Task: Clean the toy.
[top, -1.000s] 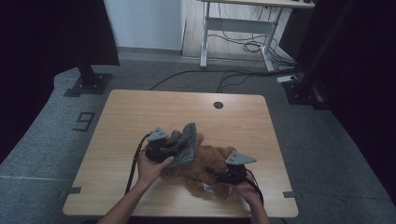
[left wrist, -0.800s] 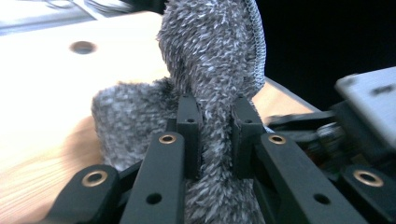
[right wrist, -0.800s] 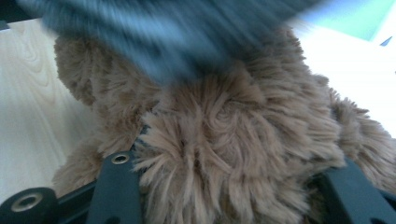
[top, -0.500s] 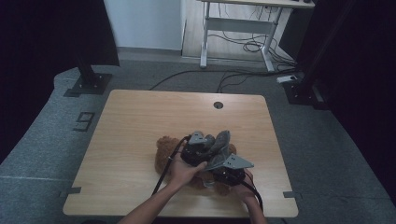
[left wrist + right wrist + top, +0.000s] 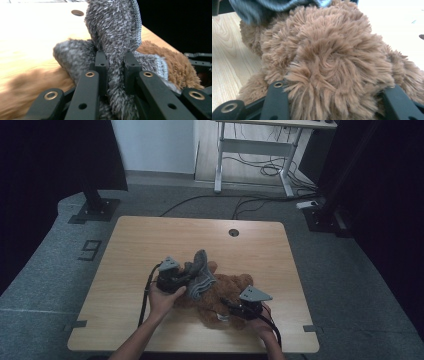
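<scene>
My left gripper (image 5: 186, 276) has swung back to the left since half a second ago, when it sat over the teddy bear (image 5: 220, 295) close to my right gripper (image 5: 231, 306). Its jaws are nearly together, clamped on a fold of the grey cloth (image 5: 112, 45), which stands up between them and drapes onto the bear. My right gripper's jaws have just been closing and now press into the bear's brown fur from both sides. The bear lies on the table (image 5: 150, 240) near my edge.
</scene>
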Demonstrator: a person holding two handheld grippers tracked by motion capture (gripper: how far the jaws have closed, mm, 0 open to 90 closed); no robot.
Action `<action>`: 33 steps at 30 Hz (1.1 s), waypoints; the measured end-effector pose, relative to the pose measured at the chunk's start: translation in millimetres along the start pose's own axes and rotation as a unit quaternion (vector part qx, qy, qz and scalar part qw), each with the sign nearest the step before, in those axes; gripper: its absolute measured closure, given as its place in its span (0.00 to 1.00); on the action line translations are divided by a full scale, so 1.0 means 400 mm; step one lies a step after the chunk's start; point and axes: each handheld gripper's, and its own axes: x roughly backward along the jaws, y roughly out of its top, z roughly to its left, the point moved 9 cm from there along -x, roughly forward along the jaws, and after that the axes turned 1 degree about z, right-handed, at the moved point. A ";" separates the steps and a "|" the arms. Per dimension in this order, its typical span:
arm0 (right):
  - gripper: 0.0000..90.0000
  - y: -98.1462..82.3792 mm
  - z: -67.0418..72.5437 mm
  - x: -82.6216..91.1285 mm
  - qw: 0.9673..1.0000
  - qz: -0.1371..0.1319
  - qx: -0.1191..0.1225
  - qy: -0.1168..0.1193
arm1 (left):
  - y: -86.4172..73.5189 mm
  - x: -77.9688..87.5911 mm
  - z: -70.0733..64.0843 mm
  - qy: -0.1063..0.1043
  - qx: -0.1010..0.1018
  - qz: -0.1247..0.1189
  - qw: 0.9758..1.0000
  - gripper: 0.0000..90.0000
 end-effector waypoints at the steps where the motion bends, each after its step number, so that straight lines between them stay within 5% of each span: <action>1: 0.55 0.000 0.000 0.000 1.000 0.000 0.000 0.000 | 0.001 0.015 0.015 0.004 0.004 -0.006 1.000 0.86; 8: 0.55 -0.001 -0.003 0.000 1.000 -0.001 -0.007 0.003 | -0.021 0.077 0.102 0.032 0.025 -0.016 0.999 0.86; 15: 0.55 -0.003 -0.005 -0.001 1.000 -0.003 -0.012 0.004 | -0.091 0.078 0.210 0.063 0.066 0.015 0.996 0.87; 18: 0.55 -0.004 -0.005 0.000 1.000 -0.003 -0.012 0.005 | -0.089 0.084 0.211 0.057 0.075 0.007 0.996 0.87; 21: 0.55 -0.004 -0.006 0.000 1.000 -0.003 -0.012 0.006 | -0.050 0.095 0.178 0.043 0.068 -0.018 0.997 0.87; 26: 0.55 -0.004 -0.006 0.000 1.000 -0.002 -0.012 0.006 | 0.030 0.070 0.061 0.001 0.030 -0.032 0.999 0.87; 33: 0.55 -0.004 -0.006 0.000 1.000 -0.005 -0.010 0.006 | 0.086 -0.068 -0.119 -0.047 -0.034 0.017 0.998 0.87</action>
